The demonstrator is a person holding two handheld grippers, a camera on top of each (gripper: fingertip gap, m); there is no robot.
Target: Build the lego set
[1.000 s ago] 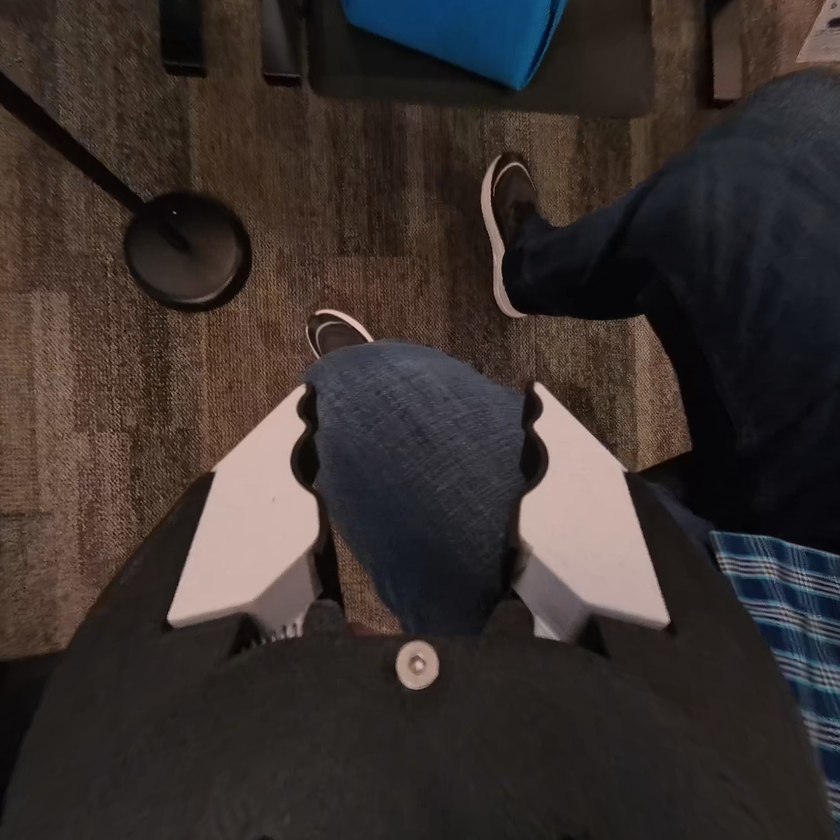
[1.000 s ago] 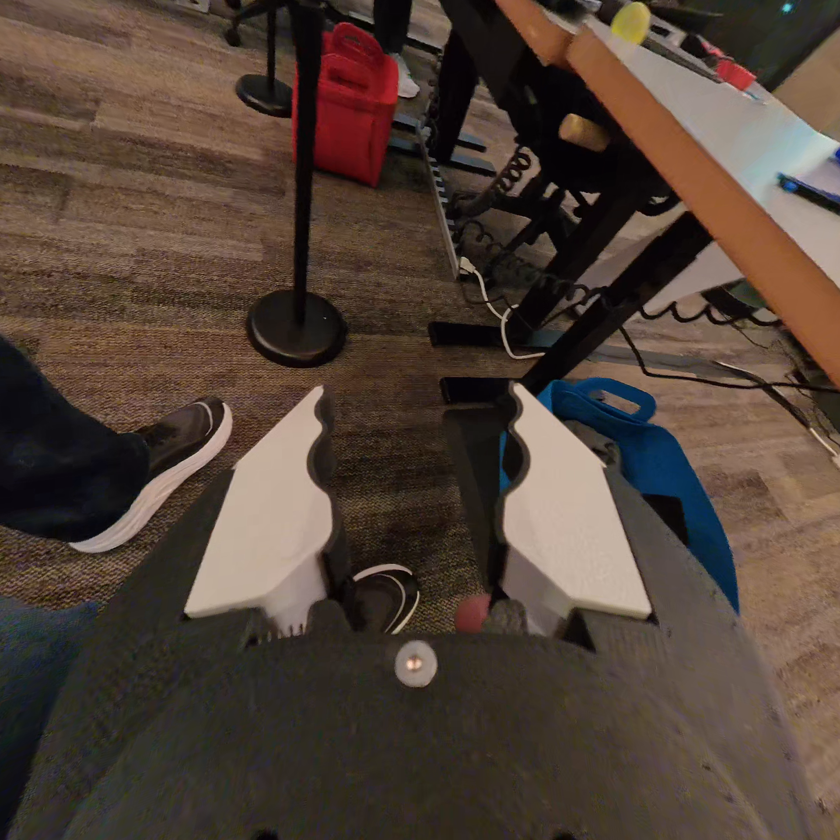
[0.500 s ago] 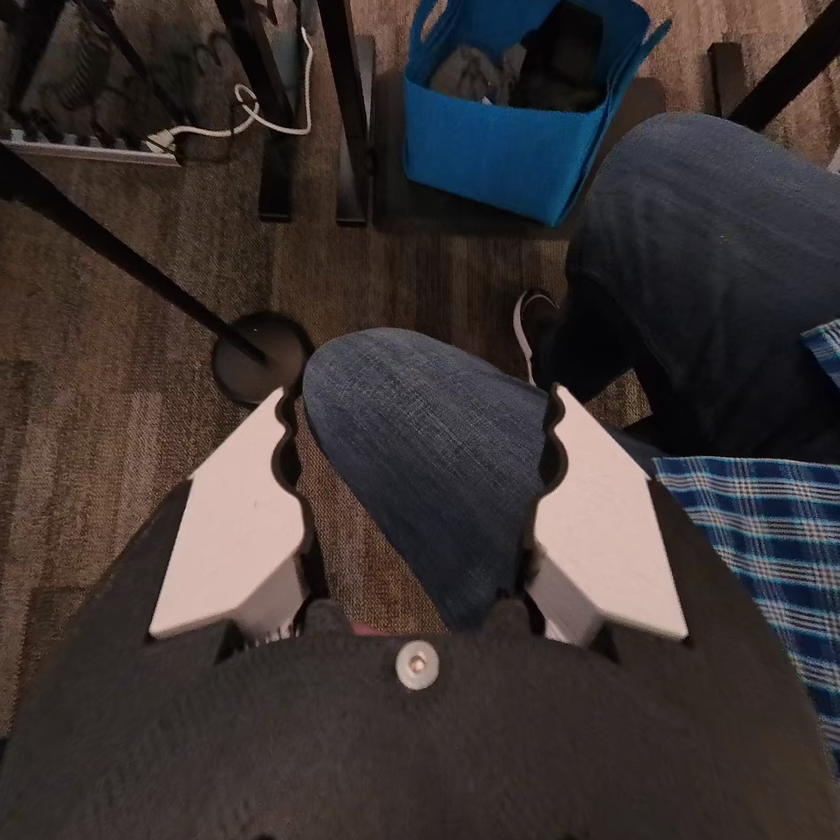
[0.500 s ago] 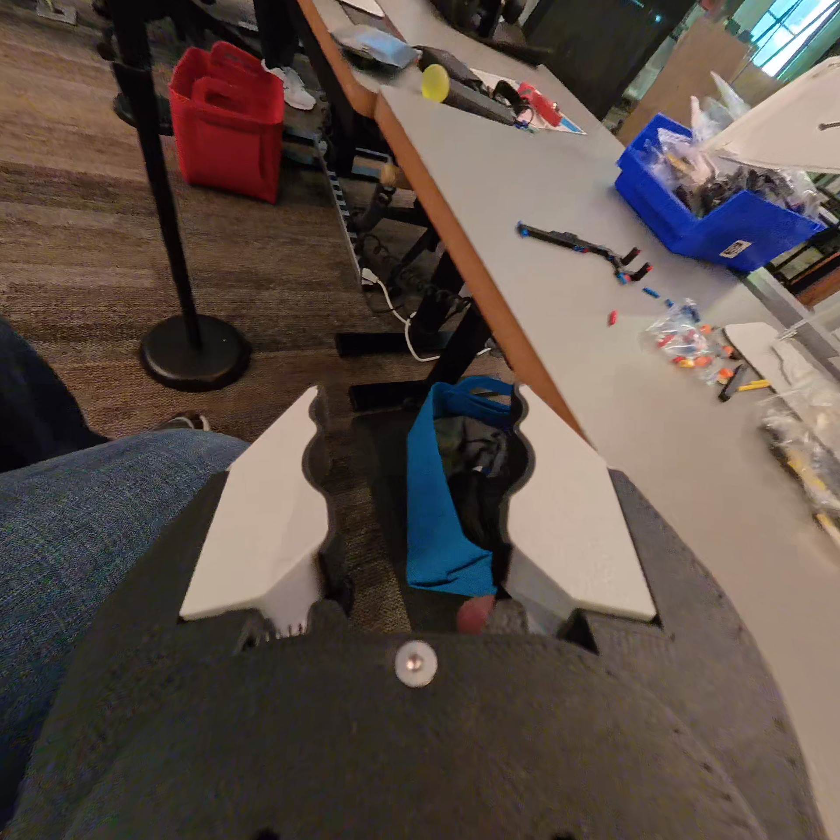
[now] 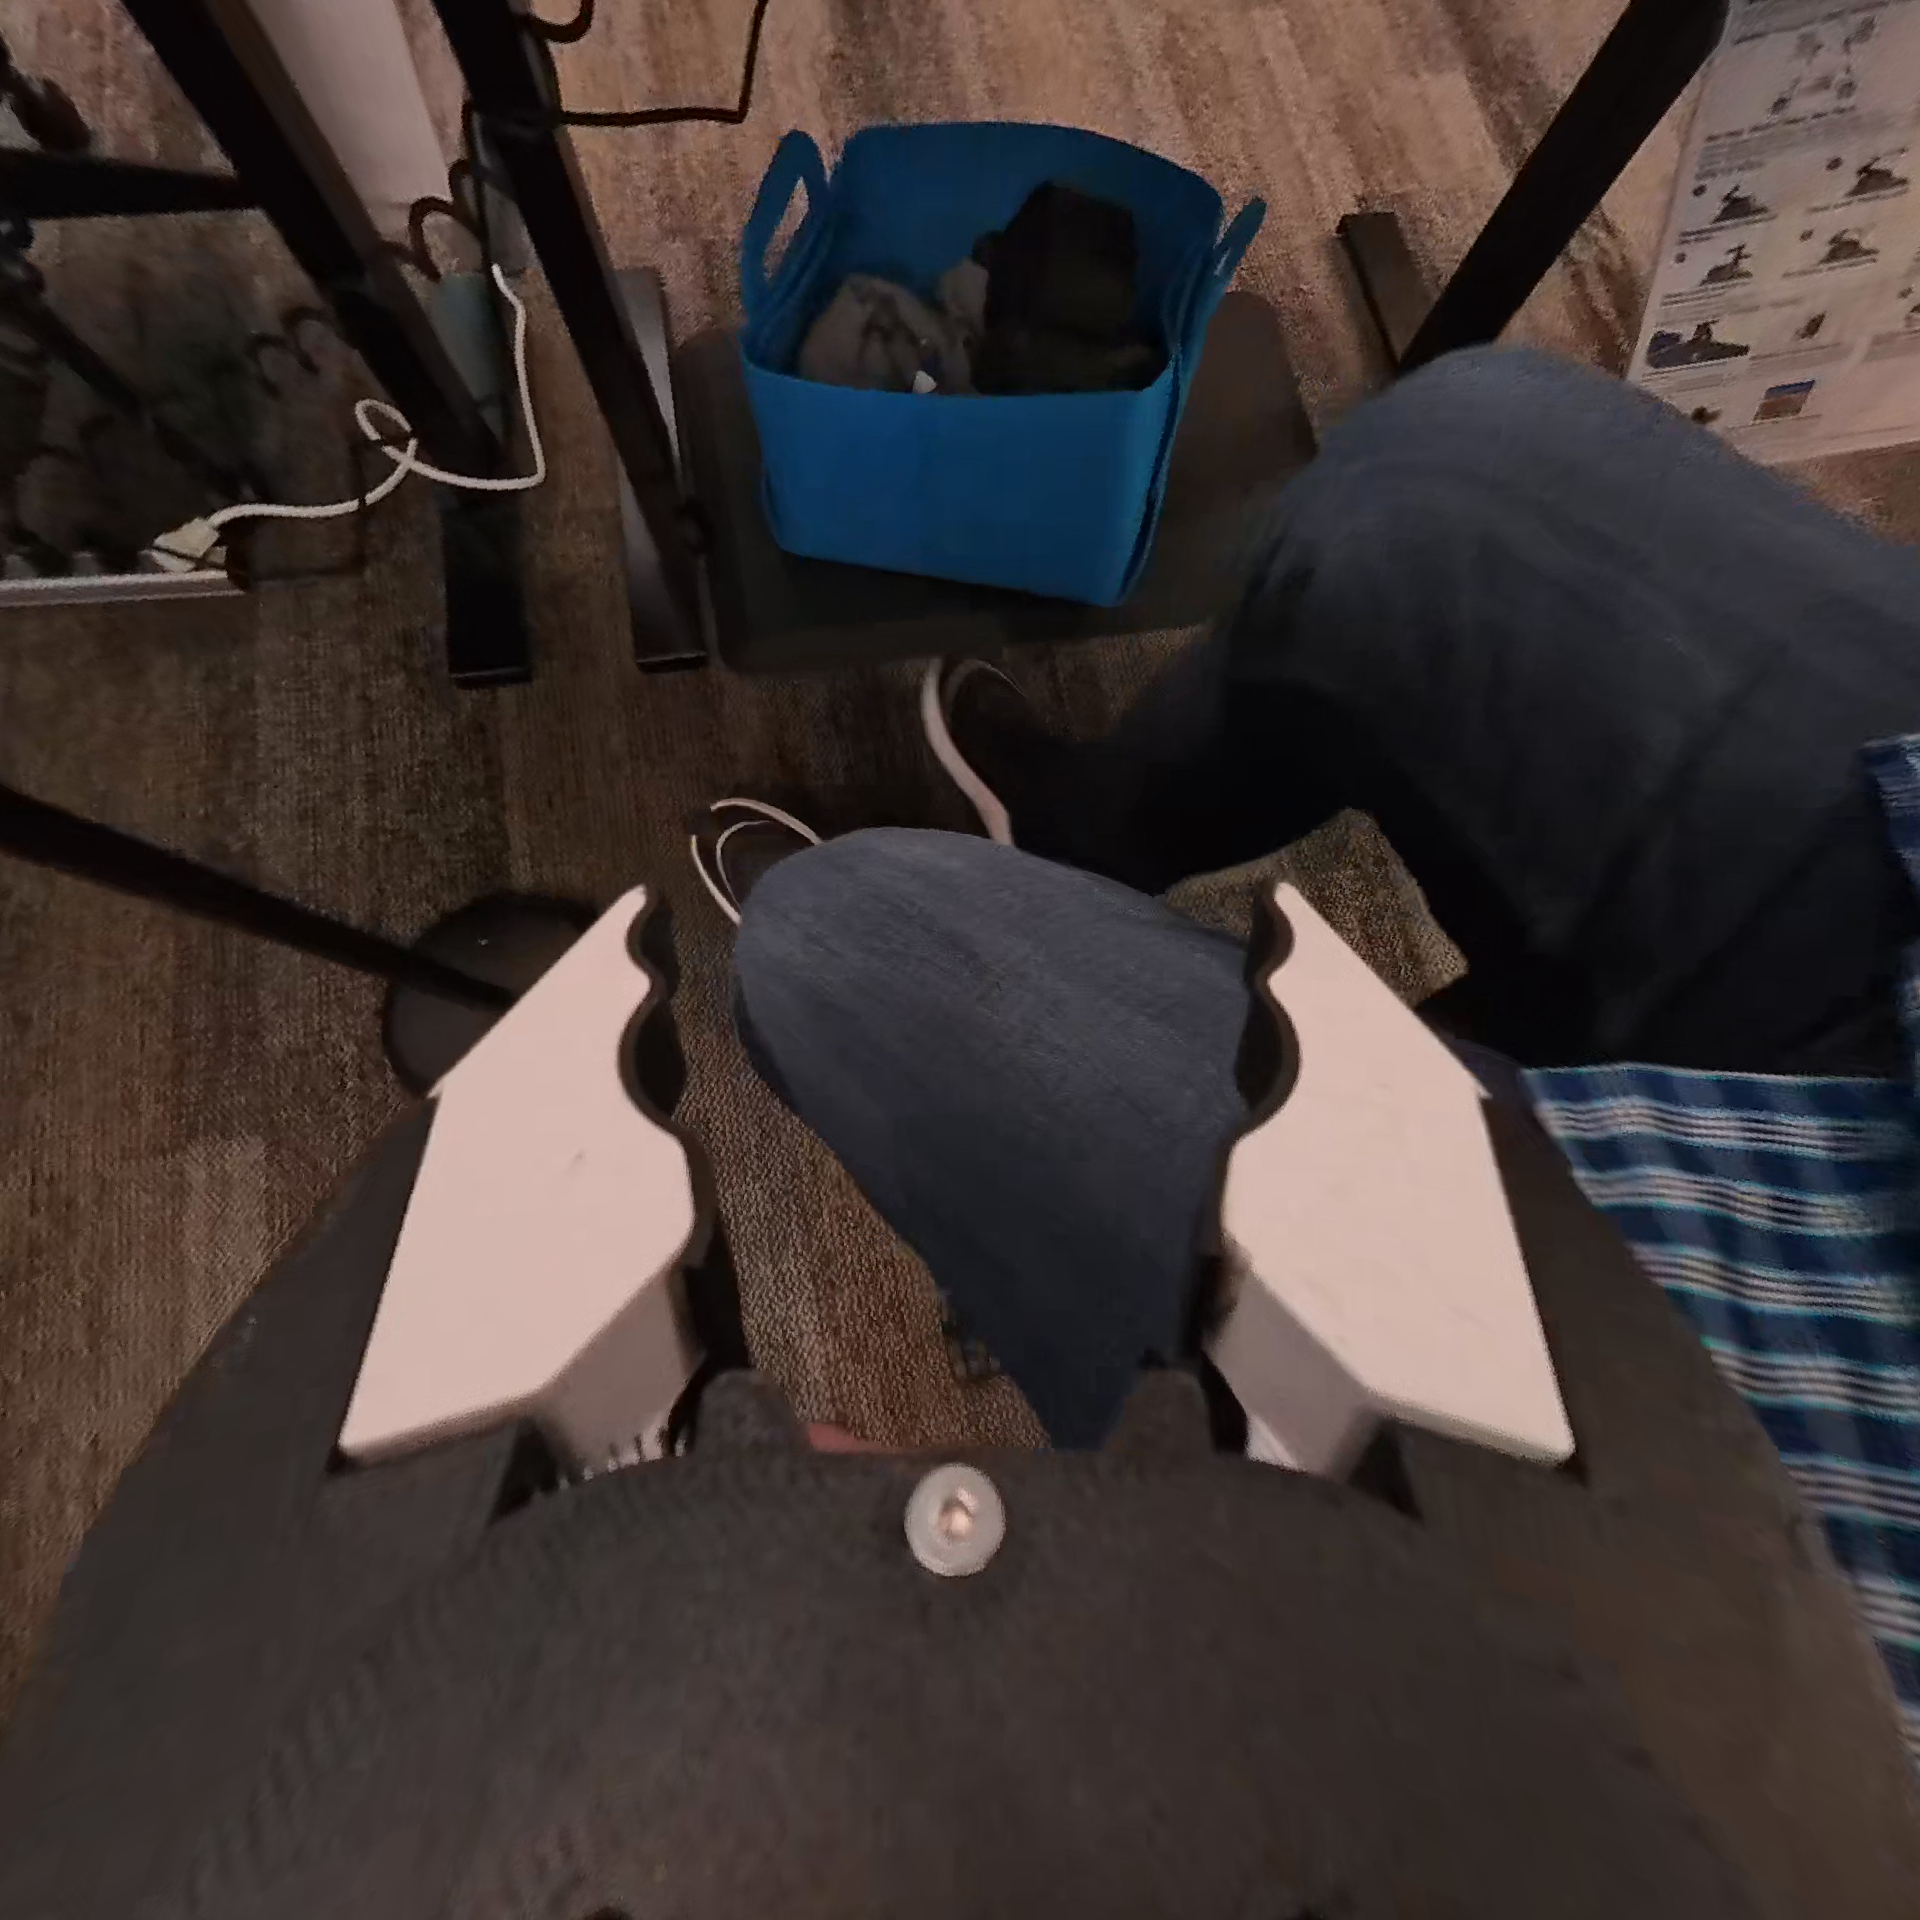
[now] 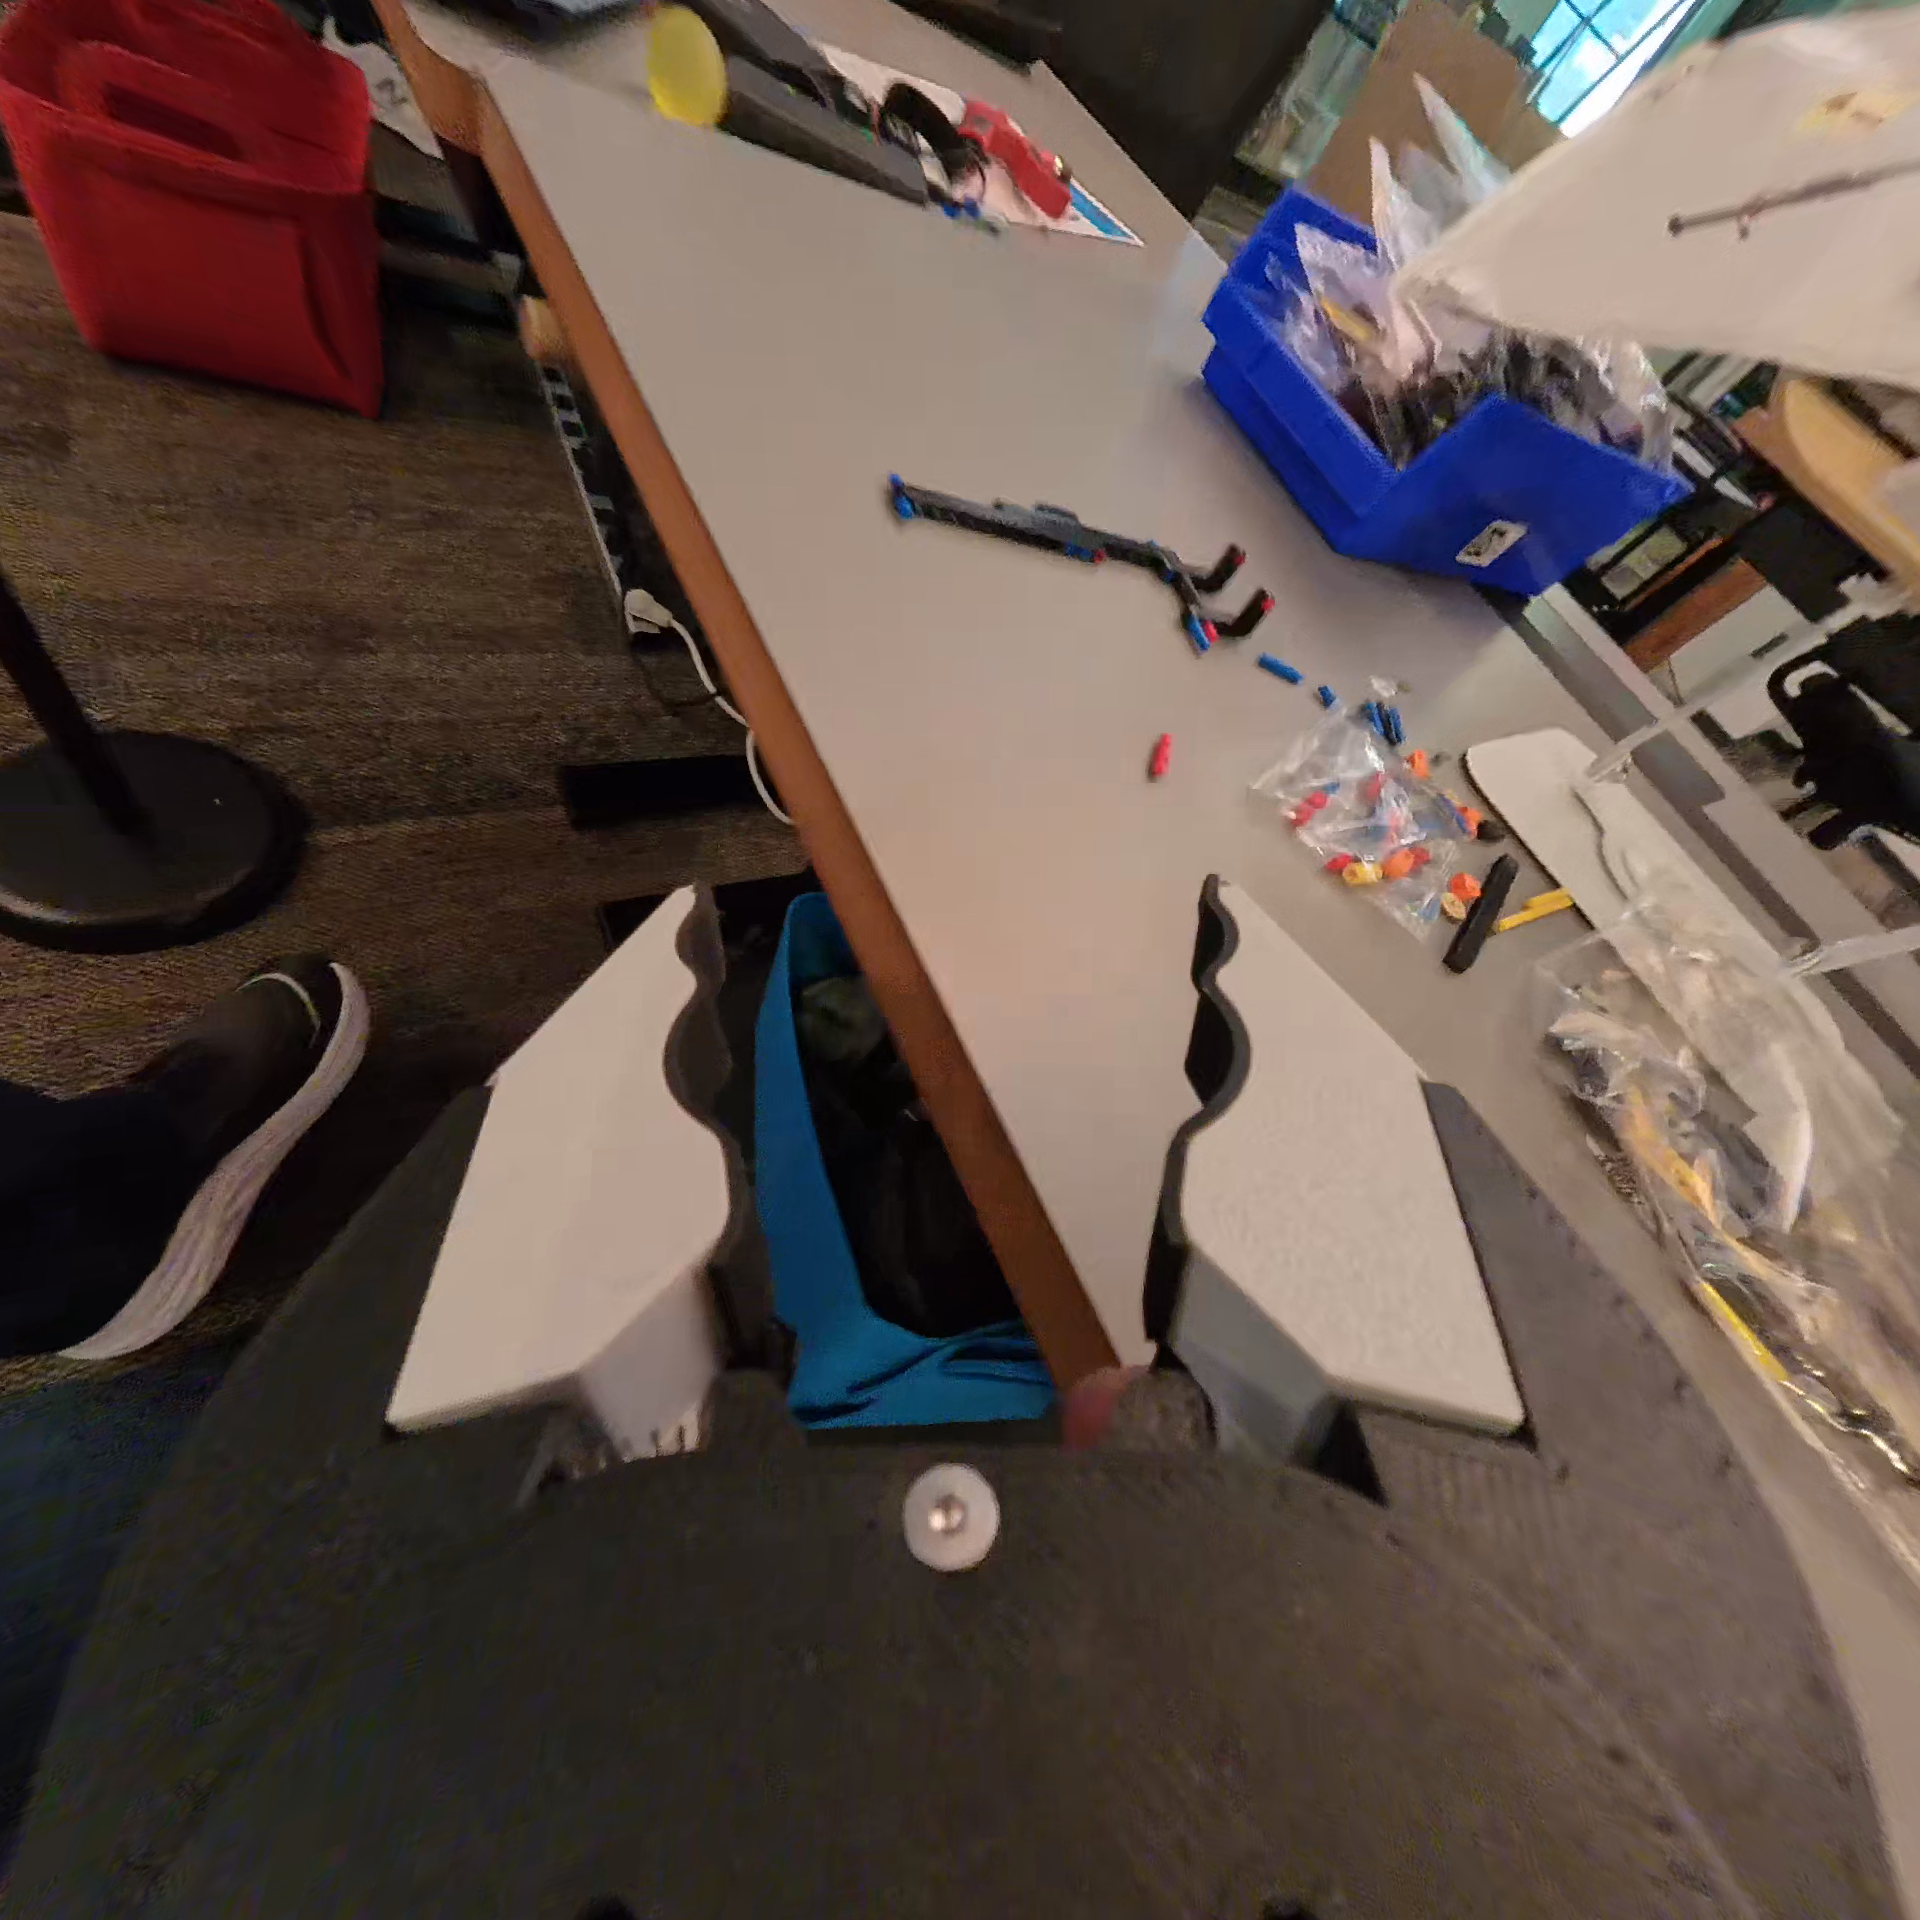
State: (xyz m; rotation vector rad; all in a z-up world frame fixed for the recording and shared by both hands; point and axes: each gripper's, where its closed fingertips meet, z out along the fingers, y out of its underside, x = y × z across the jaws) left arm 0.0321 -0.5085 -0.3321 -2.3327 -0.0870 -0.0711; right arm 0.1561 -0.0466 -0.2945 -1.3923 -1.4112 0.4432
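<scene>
Lego assembly [image 6: 1081,545] lies on the table [image 6: 852,343], well beyond both grippers' spread (empty) jaws.

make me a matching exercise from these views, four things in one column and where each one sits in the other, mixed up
Things:
1. blue felt basket
2. red felt basket
3. blue plastic bin
4. long dark lego assembly

Places:
A. lying flat near the middle of the grey table
B. on the carpet left of the table, far end
C. on the floor under the table edge, holding dark items
D. on the table's far right side, stuffed with clear bags

Pairs: 1-C, 2-B, 3-D, 4-A
</scene>
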